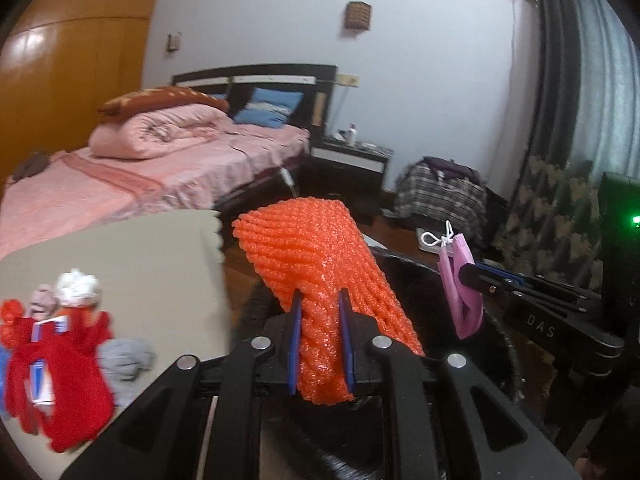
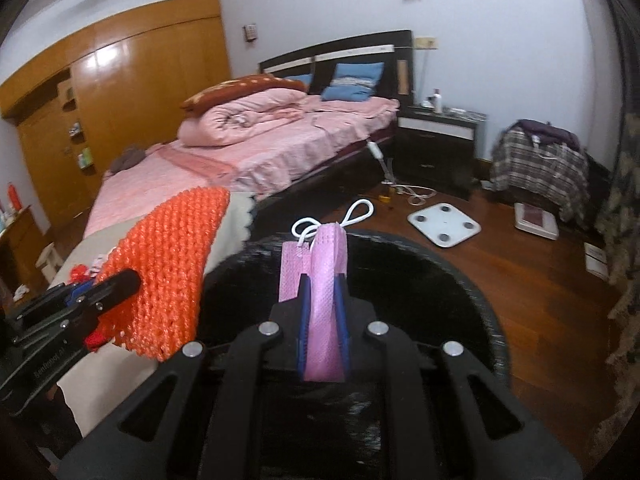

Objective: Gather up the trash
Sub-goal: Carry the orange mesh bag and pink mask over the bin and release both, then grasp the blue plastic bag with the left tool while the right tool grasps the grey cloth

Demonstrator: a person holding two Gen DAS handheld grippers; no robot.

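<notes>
Pinching orange foam fruit net (image 1: 320,272) in left gripper (image 1: 322,344), jaws pressing on it. Clamping pink face mask (image 2: 324,300) in right gripper (image 2: 322,320). Both hanging above black bin (image 2: 460,280). Remaining trash pile (image 1: 56,360) lying on beige cloth (image 1: 140,256). Bed (image 2: 260,152) standing beyond.

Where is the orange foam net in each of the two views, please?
Left wrist view: the orange net is at centre, clamped in the left gripper.
Right wrist view: the orange net is at lower left, sticking up from the left gripper.
Shared landmark: the bed with pink covers, behind the net in both.
</notes>
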